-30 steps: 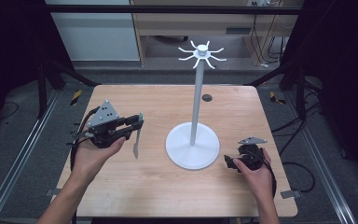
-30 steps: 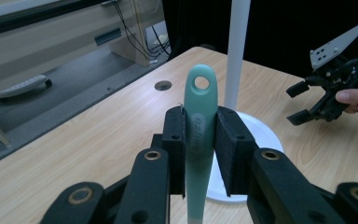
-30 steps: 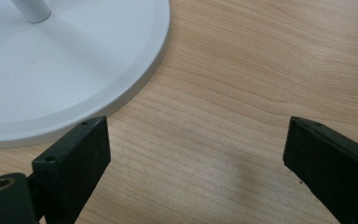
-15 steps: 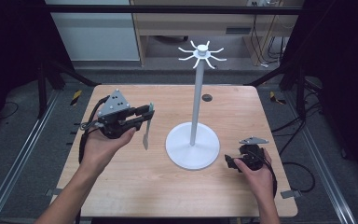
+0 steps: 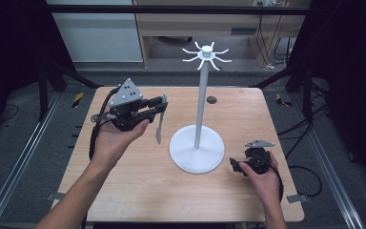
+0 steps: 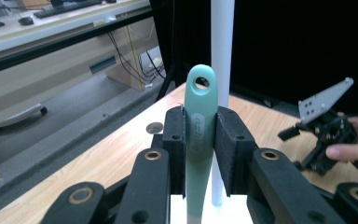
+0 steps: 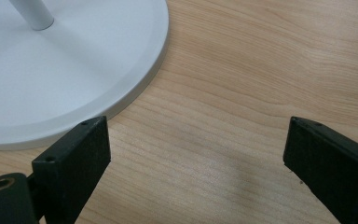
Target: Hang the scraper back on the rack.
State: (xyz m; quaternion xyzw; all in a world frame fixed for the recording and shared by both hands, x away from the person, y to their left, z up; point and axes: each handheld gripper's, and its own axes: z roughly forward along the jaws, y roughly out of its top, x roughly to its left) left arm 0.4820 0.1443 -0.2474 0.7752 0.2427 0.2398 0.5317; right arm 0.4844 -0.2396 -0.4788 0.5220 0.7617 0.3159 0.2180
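Left gripper clamps smooth teal utensil handle; right gripper agape over woodgrain.

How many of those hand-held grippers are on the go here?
2. The left gripper is held above the table, clamping a green-handled utensil; the right gripper rests low by the white stand's base.

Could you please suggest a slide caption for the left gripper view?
Left gripper clamps a mint-green utensil handle upright before the white stand's pole.
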